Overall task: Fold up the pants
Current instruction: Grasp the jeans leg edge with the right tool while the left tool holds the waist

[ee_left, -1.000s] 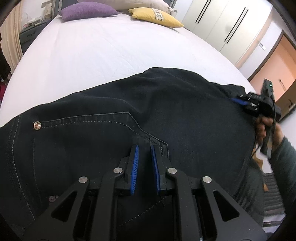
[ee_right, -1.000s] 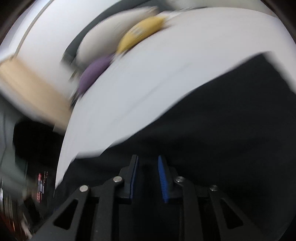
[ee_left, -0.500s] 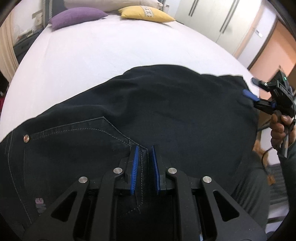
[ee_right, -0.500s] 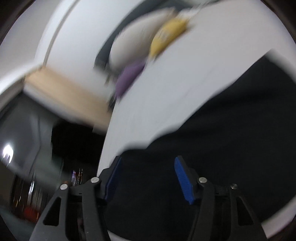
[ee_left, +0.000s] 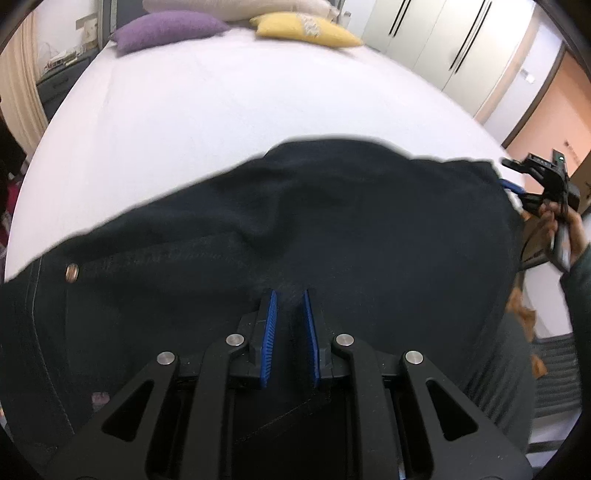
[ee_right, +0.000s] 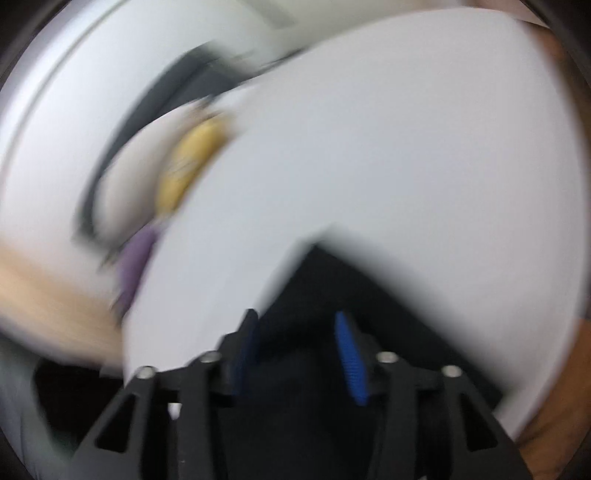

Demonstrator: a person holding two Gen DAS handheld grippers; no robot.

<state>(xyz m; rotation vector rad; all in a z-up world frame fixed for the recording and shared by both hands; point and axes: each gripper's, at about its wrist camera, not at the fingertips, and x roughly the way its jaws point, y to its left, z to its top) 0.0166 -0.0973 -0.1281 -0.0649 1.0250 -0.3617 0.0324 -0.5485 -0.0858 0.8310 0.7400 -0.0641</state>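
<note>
Across the bed: the dark pants (ee_left: 332,229) lie spread on the white bed (ee_left: 229,110), their long axis running left to right in my left wrist view, the riveted pocket end at the left and the far end reaching out to the right edge.
Left gripper: my left gripper (ee_left: 289,325) sits over the near middle of the cloth with its blue pads drawn almost together; dark denim fills the narrow gap, so I judge it pinched on a fold of the pants.
Right gripper: my right gripper (ee_right: 299,350) has its fingers spread well apart. Dark cloth shows between and under them, but the view is badly blurred and I see no pinch, so I read it as holding nothing.
Right end seen from the left: the right gripper (ee_left: 535,184) sits just beside the pants' right-hand edge, touching or nearly so; I cannot tell which.
Relation that matters: the free right end lies nearest the right gripper, well apart from the left one.
Next move, as I judge it: close the right gripper on that edge, then carry it over along the long axis.
Risk: grabbing only one layer.
Background: purple pillow (ee_left: 166,29) and yellow pillow (ee_left: 306,29) at the head of the bed, well clear.
</note>
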